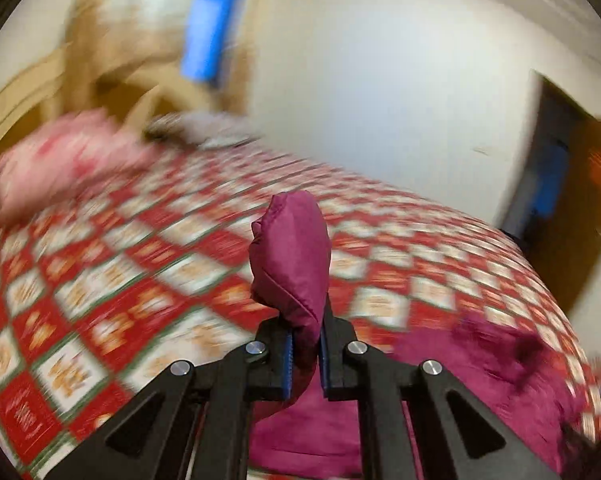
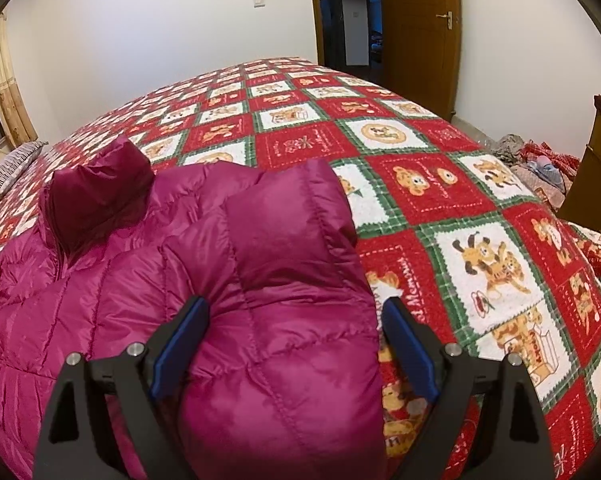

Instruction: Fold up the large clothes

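A magenta quilted down jacket [image 2: 220,280] lies on the bed, collar [image 2: 96,196] standing up at the far left. My right gripper [image 2: 296,320] is open, its jaws either side of a folded-over sleeve or side panel of the jacket. In the blurred left wrist view, my left gripper [image 1: 305,332] is shut on a bunched fold of the jacket [image 1: 290,256] that sticks up between the fingers, lifted above the bed; more jacket [image 1: 480,372] lies below right.
The bed has a red, white and green checked quilt [image 2: 420,184]. Pillows [image 1: 68,160] lie at its head. A wooden door [image 2: 420,20] stands open beyond the bed. A heap of clothes [image 2: 536,160] lies off the right side.
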### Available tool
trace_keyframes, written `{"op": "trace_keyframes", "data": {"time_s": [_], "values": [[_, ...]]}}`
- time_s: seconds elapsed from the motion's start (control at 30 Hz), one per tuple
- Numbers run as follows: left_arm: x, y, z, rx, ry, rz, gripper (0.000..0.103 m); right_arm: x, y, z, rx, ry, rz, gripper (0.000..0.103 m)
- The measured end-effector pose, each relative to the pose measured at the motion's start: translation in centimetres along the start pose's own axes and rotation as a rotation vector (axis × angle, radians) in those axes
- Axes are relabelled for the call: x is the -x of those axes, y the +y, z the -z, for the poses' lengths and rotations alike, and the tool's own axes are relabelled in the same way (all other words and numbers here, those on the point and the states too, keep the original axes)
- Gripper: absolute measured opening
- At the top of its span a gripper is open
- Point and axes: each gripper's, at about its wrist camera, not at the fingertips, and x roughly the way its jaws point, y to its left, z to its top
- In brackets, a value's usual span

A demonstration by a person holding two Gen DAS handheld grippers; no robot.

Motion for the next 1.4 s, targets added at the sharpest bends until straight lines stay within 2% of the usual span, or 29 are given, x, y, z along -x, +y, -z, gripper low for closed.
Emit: {"op": "trace_keyframes", "data": {"time_s": [0.13, 0.27, 0.37, 0.43, 0.57, 0.67, 0.73, 0.77, 0.8, 0.83, 0.87, 0.93, 1.0, 1.03, 1.1, 1.17, 1.23, 1.27, 1.33, 1.4], "values": [[2.3, -9.4, 1.5, -0.186, -0.035, 0.201, 0.009, 0.0, -0.1, 0.0, -0.006, -0.002, -0.007, 0.091], [3.3, -16.3, 5.0, -0.327, -0.016, 0.345, 0.009, 0.0, -0.3, 0.0, -0.013, -0.006, -0.016, 0.091], [3.3, -20.2, 8.8, -0.435, 0.015, 0.403, 0.009, 0.1, -0.3, 0.1, -0.016, -0.008, -0.021, 0.091], [2.8, -21.9, 11.3, -0.496, 0.061, 0.419, 0.01, 0.1, -0.3, 0.0, -0.018, -0.009, -0.022, 0.091], [0.9, -24.1, 15.5, -0.546, 0.256, 0.489, 0.013, 0.1, -0.4, 0.0, -0.022, -0.011, -0.03, 0.091], [1.5, -24.2, 16.8, -0.577, 0.304, 0.523, 0.026, 0.1, -0.6, 0.1, -0.027, -0.012, -0.037, 0.091], [2.8, -23.7, 17.1, -0.587, 0.312, 0.574, 0.049, 0.1, -0.6, 0.1, -0.028, -0.012, -0.039, 0.091], [3.4, -23.4, 17.0, -0.587, 0.311, 0.592, 0.056, 0.1, -0.6, 0.1, -0.028, -0.012, -0.039, 0.091], [4.3, -22.7, 16.8, -0.587, 0.305, 0.607, 0.067, 0.1, -0.6, 0.1, -0.028, -0.011, -0.04, 0.091], [5.0, -22.1, 16.7, -0.585, 0.297, 0.614, 0.075, 0.1, -0.6, 0.1, -0.03, -0.011, -0.042, 0.091], [5.6, -21.4, 16.4, -0.579, 0.291, 0.618, 0.077, 0.1, -0.7, 0.1, -0.031, -0.011, -0.044, 0.091], [6.8, -20.0, 15.3, -0.556, 0.281, 0.609, 0.079, 0.3, -0.9, 0.0, -0.044, -0.01, -0.057, 0.091], [7.2, -17.7, 13.7, -0.524, 0.273, 0.581, 0.079, 1.1, -1.4, -0.1, -0.068, -0.009, -0.082, 0.081], [6.7, -16.8, 13.1, -0.512, 0.269, 0.569, 0.079, 2.1, -1.6, -0.3, -0.077, -0.022, -0.089, 0.07], [6.1, -13.7, 10.6, -0.462, 0.239, 0.519, 0.079, 4.7, -1.7, -0.6, -0.071, -0.081, -0.085, 0.068], [4.8, -11.3, 8.5, -0.418, 0.195, 0.436, 0.079, 8.4, -0.4, -0.7, -0.014, -0.174, -0.124, 0.068], [2.9, -9.5, 6.6, -0.349, 0.17, 0.301, 0.079, 11.5, 2.5, -0.7, 0.084, -0.236, -0.187, 0.068], [1.4, -8.6, 5.7, -0.301, 0.177, 0.221, 0.079, 12.3, 4.1, -0.6, 0.128, -0.24, -0.23, 0.068], [-1.6, -7.8, 4.7, -0.227, 0.219, 0.12, 0.079, 12.6, 7.7, -0.4, 0.211, -0.186, -0.316, 0.064], [-4.1, -7.5, 4.6, -0.18, 0.259, 0.073, 0.079, 11.7, 10.6, 0.3, 0.275, -0.122, -0.358, 0.044]]}}
